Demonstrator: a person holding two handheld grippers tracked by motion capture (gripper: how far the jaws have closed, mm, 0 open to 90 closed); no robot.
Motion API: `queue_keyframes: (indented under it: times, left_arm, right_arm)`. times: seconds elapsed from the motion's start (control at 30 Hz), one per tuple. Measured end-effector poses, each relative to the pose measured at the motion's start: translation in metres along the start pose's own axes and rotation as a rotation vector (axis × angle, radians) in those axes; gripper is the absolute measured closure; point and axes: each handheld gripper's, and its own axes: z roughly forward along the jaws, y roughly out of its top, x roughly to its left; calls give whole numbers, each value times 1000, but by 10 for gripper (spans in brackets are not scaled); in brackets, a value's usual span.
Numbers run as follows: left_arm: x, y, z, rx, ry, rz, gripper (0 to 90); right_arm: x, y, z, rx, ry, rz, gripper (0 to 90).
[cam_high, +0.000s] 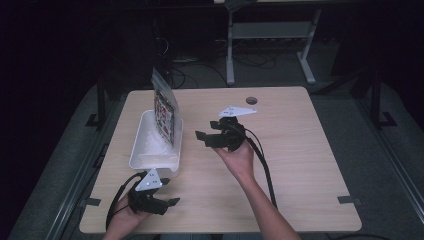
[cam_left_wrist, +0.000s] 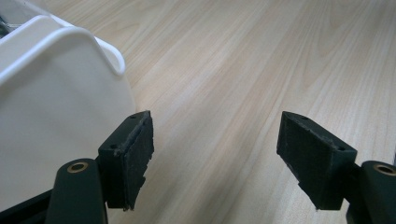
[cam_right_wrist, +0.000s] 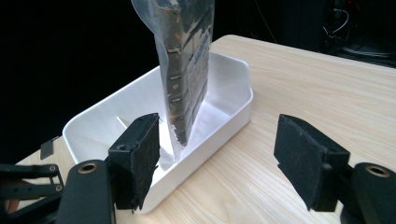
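Holding two grippers over the wooden table (cam_high: 300, 150), I start at the left: my left gripper (cam_high: 167, 199) sits near the table's near edge, toward the near left corner, just beside the near end of the white tub (cam_high: 145, 150). Its jaws stand wide apart with nothing between them; in the left gripper view the tub's (cam_left_wrist: 51, 102) rounded white wall is close beside my left pad and bare wood lies ahead.

The tub lies along the left side of the table, its long side running from near to far. A clear pouch (cam_high: 165, 107) stands upright in it, leaning against the tub's right wall at the far half. In the right gripper view the pouch (cam_right_wrist: 187, 60) shows dark printed panels with small pale lettering, too blurred for me to read any brand or word.

My right gripper (cam_high: 206, 134) hovers about mid-table, pointing left at the tub, jaws spread open and empty, apart from the pouch.
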Motion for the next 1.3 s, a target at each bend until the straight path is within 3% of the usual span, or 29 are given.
queue_keyframes:
  times: [0.83, 1.3]
  left_arm:
    - [-1, 3, 3, -14, 4, -7, 257]
    - [-5, 8, 12, -4, -4, -5, 253]
  right_arm:
    - [-42, -20, -54, 54, 38, 39, 326]
    - [-68, -40, -89, 79, 19, 68, 313]
